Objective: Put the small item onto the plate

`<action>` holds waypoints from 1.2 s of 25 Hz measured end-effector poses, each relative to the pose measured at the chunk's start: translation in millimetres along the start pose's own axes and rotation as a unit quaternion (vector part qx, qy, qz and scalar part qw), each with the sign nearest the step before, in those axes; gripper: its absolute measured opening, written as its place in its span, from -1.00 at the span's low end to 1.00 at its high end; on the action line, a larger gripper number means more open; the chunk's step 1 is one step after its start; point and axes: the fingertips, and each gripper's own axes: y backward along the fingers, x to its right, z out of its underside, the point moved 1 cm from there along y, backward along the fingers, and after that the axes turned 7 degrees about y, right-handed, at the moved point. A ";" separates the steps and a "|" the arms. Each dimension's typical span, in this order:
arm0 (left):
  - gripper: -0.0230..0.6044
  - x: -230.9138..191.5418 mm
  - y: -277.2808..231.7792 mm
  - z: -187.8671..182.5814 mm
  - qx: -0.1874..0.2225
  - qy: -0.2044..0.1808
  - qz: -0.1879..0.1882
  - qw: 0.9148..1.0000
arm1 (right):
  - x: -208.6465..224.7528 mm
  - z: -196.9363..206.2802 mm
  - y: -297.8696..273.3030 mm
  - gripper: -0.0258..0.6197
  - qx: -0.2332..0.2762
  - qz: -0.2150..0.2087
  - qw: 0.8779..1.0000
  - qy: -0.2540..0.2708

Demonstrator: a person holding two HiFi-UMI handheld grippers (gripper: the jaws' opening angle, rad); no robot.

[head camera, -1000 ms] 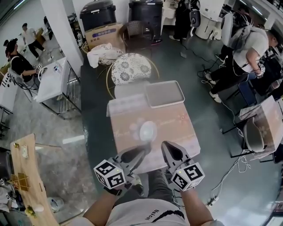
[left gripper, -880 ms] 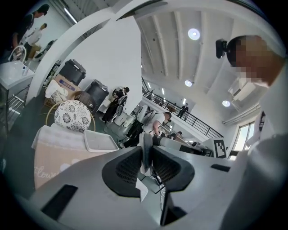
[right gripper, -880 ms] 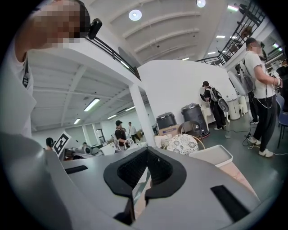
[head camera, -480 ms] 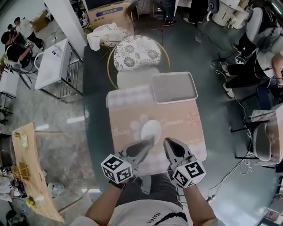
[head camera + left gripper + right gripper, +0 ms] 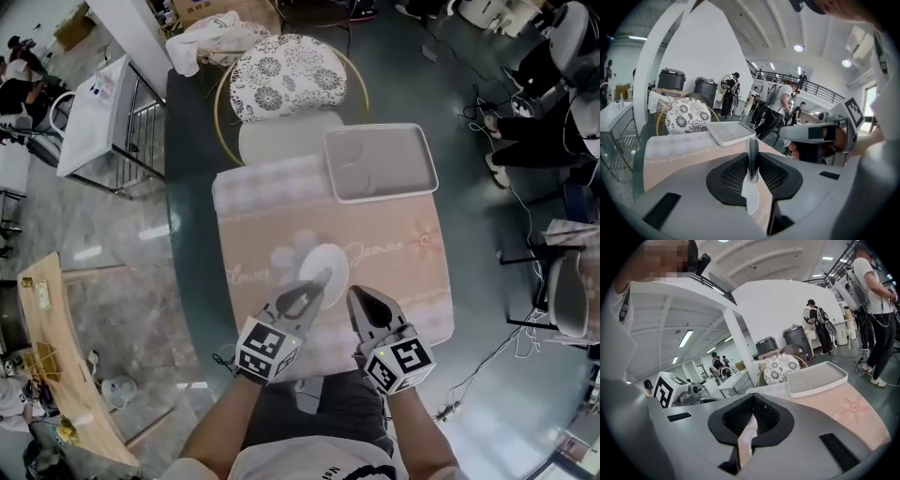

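Table (image 5: 403,281) sits closer and more centred in the head view than a second ago, and both tongs have pushed forward, so the left tongs (image 5: 319,279) now reach over the near rim of the white plate (image 5: 331,260); the drop looks close. Left tongs are clamped on a thin grey strip (image 5: 751,157), probably the small item, held over the plate, while the right tongs (image 5: 355,294) are closed on nothing just beside it. Strip is hidden under the jaws in the head view, and I cannot tell what it is or whether it touches the plate.
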 end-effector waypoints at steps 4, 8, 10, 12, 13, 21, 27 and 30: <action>-0.68 -9.6 -20.0 18.2 -0.018 -0.038 -0.009 0.999 | 11.9 18.7 -10.9 -0.88 0.002 0.013 1.000 -0.004; -0.68 -16.6 -32.4 37.2 -0.043 -0.102 -0.020 0.994 | 14.3 33.2 -21.1 -0.88 0.003 0.021 1.000 0.004; -0.68 -18.4 -38.9 46.7 -0.054 -0.128 -0.023 0.990 | 17.1 39.4 -23.3 -0.88 0.000 0.025 1.000 0.009; -0.68 -20.6 -44.7 53.3 -0.064 -0.155 -0.028 0.985 | 23.1 44.5 -24.3 -0.88 -0.003 0.033 0.999 0.016; -0.68 -22.3 -47.5 55.1 -0.069 -0.170 -0.031 0.982 | 26.9 46.3 -24.8 -0.88 -0.003 0.037 0.999 0.016; -0.68 -32.5 -67.5 72.8 -0.117 -0.284 -0.058 0.950 | 36.3 56.5 -25.2 -0.88 0.002 0.047 0.999 0.010; -0.67 -35.1 -78.5 86.8 -0.141 -0.345 -0.066 0.925 | 41.4 63.4 -21.2 -0.88 0.005 0.053 0.999 0.001; -0.66 -32.0 -85.7 93.0 -0.155 -0.363 -0.060 0.917 | 46.1 63.1 -16.1 -0.88 0.002 0.059 0.998 0.000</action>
